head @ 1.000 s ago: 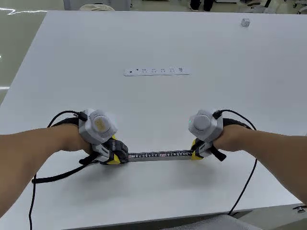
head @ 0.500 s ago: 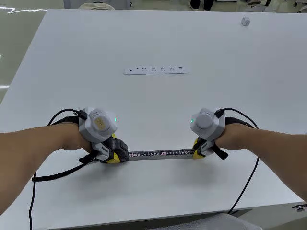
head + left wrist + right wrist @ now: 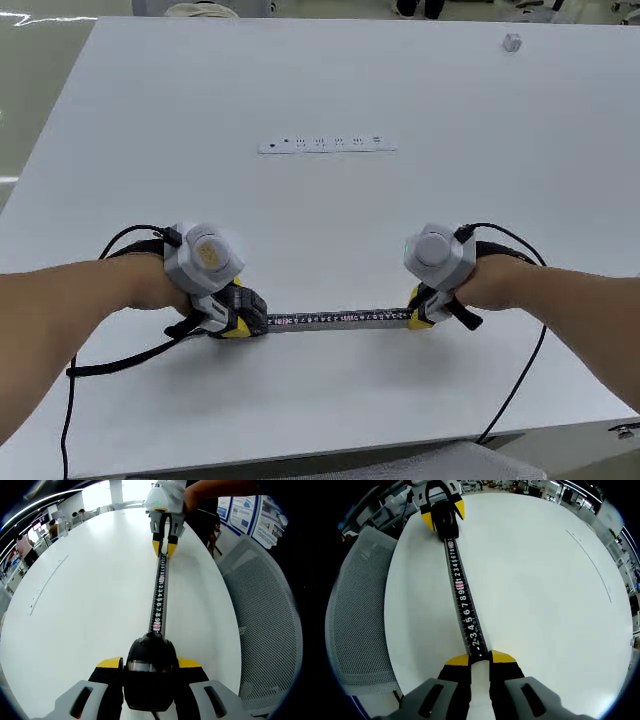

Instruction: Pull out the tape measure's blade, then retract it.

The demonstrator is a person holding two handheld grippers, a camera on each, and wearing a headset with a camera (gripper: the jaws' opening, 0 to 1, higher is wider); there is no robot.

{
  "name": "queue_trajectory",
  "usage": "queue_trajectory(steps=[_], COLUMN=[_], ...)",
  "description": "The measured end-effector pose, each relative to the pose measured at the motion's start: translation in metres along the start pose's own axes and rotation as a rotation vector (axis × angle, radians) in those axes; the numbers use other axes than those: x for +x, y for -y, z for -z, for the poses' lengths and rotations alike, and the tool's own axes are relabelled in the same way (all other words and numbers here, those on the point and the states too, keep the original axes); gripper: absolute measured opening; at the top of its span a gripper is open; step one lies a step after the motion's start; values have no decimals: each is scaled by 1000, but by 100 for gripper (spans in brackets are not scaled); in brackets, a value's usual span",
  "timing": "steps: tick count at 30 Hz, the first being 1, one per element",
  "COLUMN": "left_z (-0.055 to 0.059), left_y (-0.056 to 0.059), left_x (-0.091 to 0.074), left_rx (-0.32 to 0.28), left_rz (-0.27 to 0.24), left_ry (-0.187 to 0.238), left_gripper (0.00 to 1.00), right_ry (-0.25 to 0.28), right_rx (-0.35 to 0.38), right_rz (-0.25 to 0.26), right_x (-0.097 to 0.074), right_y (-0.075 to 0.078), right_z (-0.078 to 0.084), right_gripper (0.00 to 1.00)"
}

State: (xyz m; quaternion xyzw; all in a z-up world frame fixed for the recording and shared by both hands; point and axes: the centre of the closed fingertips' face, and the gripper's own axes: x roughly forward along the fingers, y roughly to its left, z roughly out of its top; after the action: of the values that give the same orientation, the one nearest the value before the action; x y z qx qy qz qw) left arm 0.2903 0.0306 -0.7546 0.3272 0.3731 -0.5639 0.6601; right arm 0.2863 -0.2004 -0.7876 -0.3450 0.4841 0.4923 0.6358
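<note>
The tape measure sits near the front edge of the tabletop, with its black case held low over the surface. Its blade is drawn out to the person's right in a straight line, scale side up, with black numerals and red decade marks legible in both gripper views. Whether the blade touches the surface cannot be told.

The left hand-held gripper is clamped on the case, one yellow-tipped jaw on each side. The right hand-held gripper is closed on the free end of the blade, its two yellow tips meeting over the strip. The two units face each other, well apart, joined only by the blade.

A black cable trails from the left unit across the tabletop towards the front edge, and a second cable runs from the right unit over that edge. A white power strip lies farther back, near the middle. A small pale object stands at the far right. A grey mesh chair is just beside the near edge
</note>
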Motion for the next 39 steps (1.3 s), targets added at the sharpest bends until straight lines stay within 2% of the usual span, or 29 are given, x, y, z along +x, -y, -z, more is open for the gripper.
queue_trajectory(steps=[28, 39], left_z=[2, 3], left_y=[-2, -5], left_x=[2, 3], left_rx=[4, 3], left_rz=[-2, 1], left_ry=[-4, -2], left_gripper=[36, 36], right_ry=[-4, 19], right_rx=[2, 3], right_rz=[-1, -2], right_x=[-3, -3], right_y=[1, 1], right_z=[9, 9], right_gripper=[12, 14])
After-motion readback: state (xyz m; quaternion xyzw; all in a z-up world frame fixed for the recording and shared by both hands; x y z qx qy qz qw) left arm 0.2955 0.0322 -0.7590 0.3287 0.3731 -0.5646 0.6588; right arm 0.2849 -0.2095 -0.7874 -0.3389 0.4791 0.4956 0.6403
